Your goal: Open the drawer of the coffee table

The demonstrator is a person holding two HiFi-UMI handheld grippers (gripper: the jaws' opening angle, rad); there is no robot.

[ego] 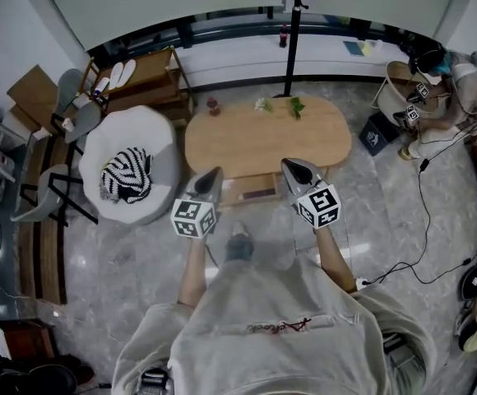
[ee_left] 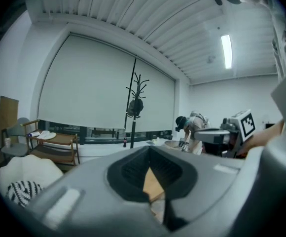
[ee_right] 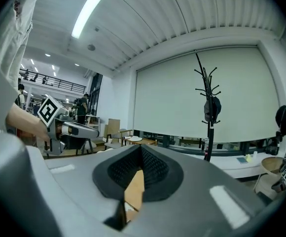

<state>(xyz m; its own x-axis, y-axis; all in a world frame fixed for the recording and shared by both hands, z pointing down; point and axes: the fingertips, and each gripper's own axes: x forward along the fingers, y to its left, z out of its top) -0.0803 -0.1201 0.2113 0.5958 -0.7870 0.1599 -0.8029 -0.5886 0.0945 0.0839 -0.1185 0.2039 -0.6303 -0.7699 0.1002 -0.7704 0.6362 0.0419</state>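
While both hover, left tongs [ego: 215, 172] and right tongs [ego: 289, 164] sit closed, empty.

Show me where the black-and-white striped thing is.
In the head view, the striped bundle lies on the white armchair, just left of the wooden coffee table.

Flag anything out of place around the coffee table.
Only the drawer: it juts out from the coffee table on the person's side, a dark flat item lying in it. Nothing spilled or damaged.
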